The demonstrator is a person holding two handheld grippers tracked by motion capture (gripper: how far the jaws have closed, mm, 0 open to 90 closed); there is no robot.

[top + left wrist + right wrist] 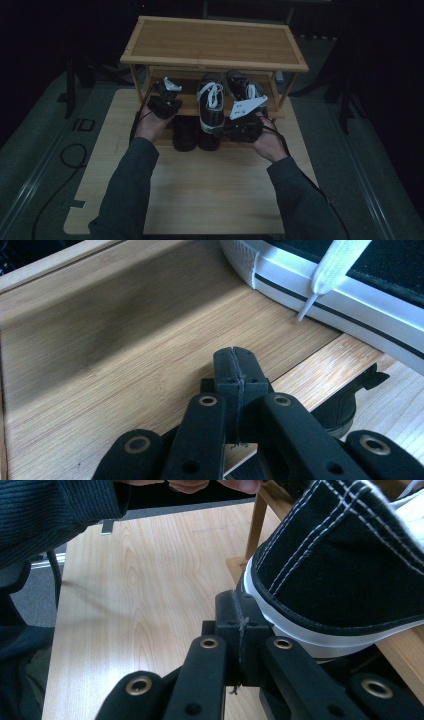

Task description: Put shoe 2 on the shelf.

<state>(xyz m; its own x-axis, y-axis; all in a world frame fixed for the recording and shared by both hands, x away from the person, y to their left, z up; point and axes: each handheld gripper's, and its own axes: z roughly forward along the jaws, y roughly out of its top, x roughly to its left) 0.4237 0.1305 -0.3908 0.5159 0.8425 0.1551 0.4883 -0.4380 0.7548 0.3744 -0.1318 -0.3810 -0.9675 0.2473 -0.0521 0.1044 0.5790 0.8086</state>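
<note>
Left gripper (166, 96) closed, empty, over rack (215, 42) lower shelf. Two black-white sneakers (211, 102) on that shelf, two dark shoes (184, 134) below on table (210, 200). Right gripper (243, 120) closed, empty, beside sneaker heel.

Black sneaker (340, 560) cut off by right edge; lower-shelf shoes (185, 134) dark, indistinct.

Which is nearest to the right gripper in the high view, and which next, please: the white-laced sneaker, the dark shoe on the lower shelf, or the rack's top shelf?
From the right gripper:
1. White-laced sneaker, just to its left on the middle shelf.
2. Dark shoe, farther left, on the lower shelf.
3. Top shelf, well beyond, at the back.
</note>
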